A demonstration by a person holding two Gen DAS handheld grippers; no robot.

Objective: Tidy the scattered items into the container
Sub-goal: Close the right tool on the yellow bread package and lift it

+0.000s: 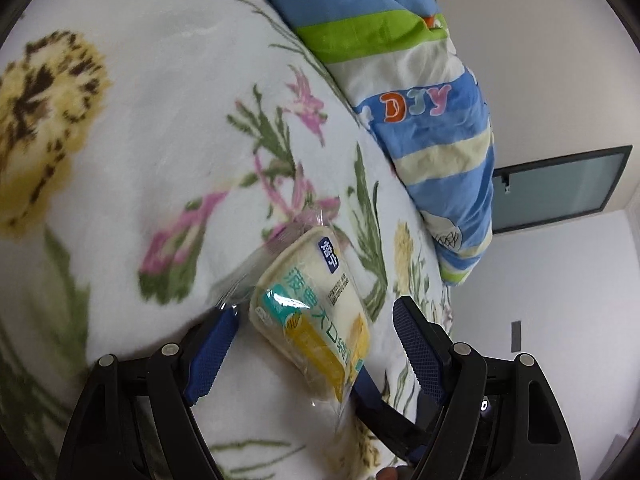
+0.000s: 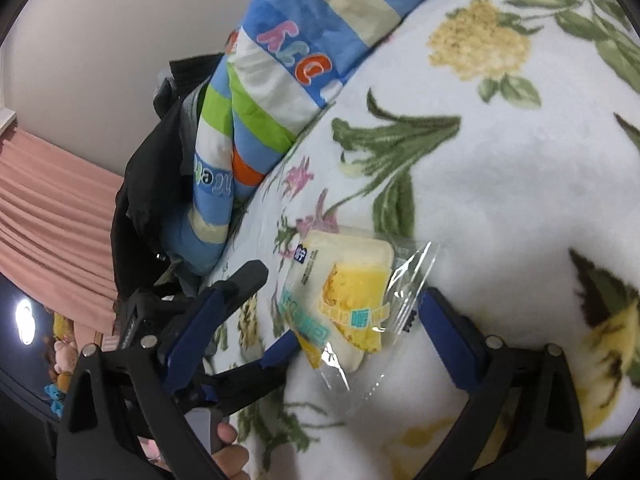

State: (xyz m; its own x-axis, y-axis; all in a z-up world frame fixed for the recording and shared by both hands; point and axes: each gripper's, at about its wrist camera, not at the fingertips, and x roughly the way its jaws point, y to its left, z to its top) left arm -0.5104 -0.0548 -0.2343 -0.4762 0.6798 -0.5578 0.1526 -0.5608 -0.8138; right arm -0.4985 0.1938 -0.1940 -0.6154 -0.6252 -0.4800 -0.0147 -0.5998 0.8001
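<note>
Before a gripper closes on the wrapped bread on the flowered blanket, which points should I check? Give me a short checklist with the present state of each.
1. Packaged bread lies between the fingers of the left gripper: ok.
2. Left pads not yet pressing the packet, jaws open: ok.
3. Right gripper also straddles the same packet, jaws open: not ok, both grippers aim at one item.
4. The left gripper's finger lies inside the right gripper's span: not ok, collision risk.
5. Flowered blanket clear of other items around the packet: ok.
6. Container in sight for the drop: cannot tell, neither view shows it.
</note>
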